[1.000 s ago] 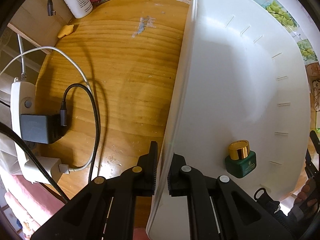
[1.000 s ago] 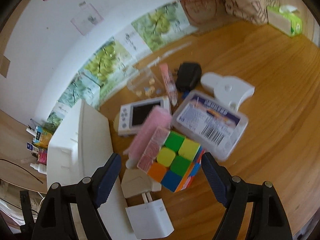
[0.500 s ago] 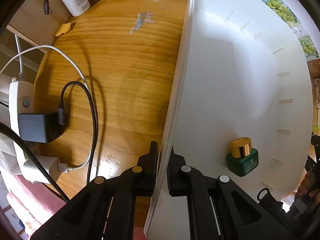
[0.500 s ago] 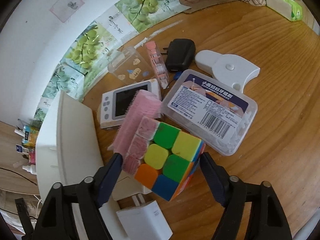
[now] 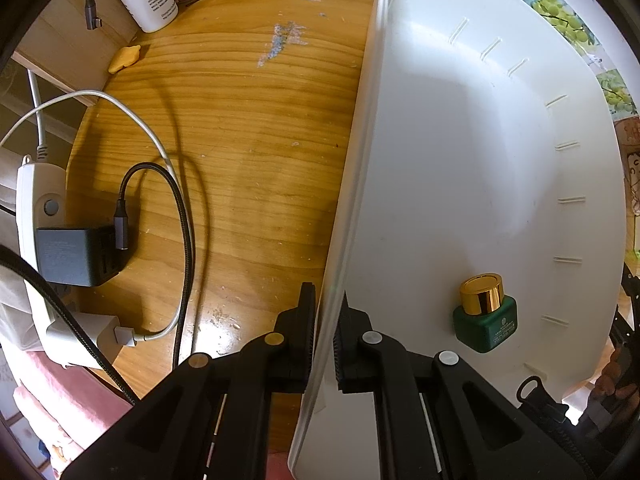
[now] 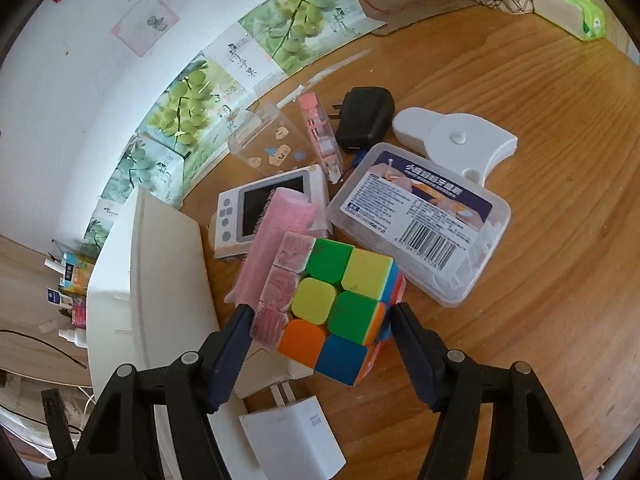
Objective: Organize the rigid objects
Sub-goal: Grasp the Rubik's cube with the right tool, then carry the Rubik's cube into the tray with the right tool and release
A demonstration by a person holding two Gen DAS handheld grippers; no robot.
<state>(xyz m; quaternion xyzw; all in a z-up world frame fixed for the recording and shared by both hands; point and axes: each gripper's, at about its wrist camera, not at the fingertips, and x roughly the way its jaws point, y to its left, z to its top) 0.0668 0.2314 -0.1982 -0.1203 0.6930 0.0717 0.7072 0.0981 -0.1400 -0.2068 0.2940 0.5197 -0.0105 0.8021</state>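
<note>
**Cube between the right fingers, bin rim pinched by the left**

On the wooden table (image 6: 540, 128), the right gripper (image 6: 320, 320) has closed in since half a second ago: its dark blue fingers (image 6: 234, 340), which then stood clear of the multicoloured puzzle cube (image 6: 332, 304), now sit right against the cube's two lower sides. They are spread to about the cube's width; whether they truly press it I cannot tell. The cube leans on a pink bristly roller (image 6: 276, 240) and lies near a clear plastic box with a blue barcode label (image 6: 420, 220), a white handheld device with a dark screen (image 6: 268, 208) and a white plug adapter (image 6: 292, 440).

The left gripper (image 5: 324, 336) keeps its place, black fingers (image 5: 306, 332) nearly together and pinching the thin rim of the white plastic bin (image 5: 440, 160), one finger outside the wall and one inside.

Only the left wrist view shows the bin's inside, where a small green jar with a gold cap (image 5: 484, 312) stands on the floor near the far wall, plus a white power strip (image 5: 40, 200) with a dark grey charger (image 5: 76, 256) beside the bin. The right wrist view alone shows the cube and the clutter, with the bin seen from outside.
</note>
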